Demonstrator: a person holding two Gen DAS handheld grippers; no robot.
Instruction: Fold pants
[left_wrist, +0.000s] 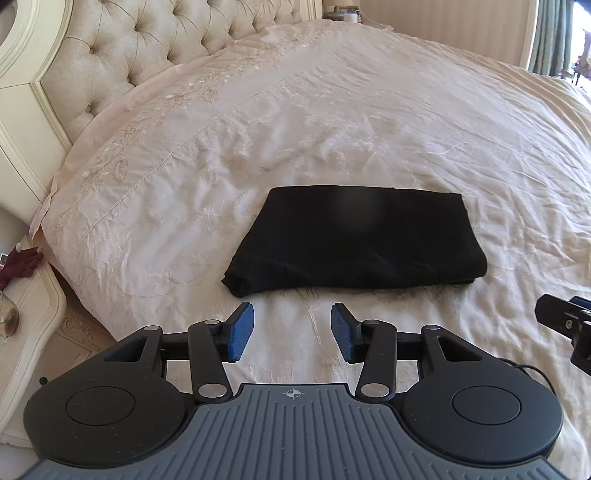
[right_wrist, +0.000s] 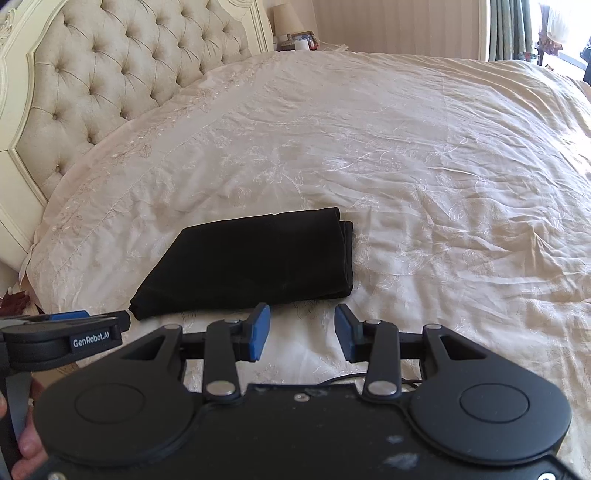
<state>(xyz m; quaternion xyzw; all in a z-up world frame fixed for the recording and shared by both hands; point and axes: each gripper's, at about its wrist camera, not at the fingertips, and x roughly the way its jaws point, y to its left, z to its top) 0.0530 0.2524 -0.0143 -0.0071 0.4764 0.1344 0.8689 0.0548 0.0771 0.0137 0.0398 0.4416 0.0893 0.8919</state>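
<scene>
The black pants (left_wrist: 354, 240) lie folded into a flat rectangular bundle on the cream bedspread (left_wrist: 369, 122). They also show in the right wrist view (right_wrist: 251, 262), with layered edges at the right side. My left gripper (left_wrist: 292, 325) is open and empty, held just short of the bundle's near edge. My right gripper (right_wrist: 302, 328) is open and empty, near the bundle's right front corner. The right gripper shows at the right edge of the left wrist view (left_wrist: 569, 328). The left gripper shows at the left of the right wrist view (right_wrist: 62, 332).
A tufted cream headboard (left_wrist: 122, 48) runs along the left. A bedside table (left_wrist: 26, 314) with a glass (left_wrist: 7, 317) and a dark red item stands at the lower left. A lamp and small items (right_wrist: 291, 29) sit on the far nightstand. Curtains hang at the far right.
</scene>
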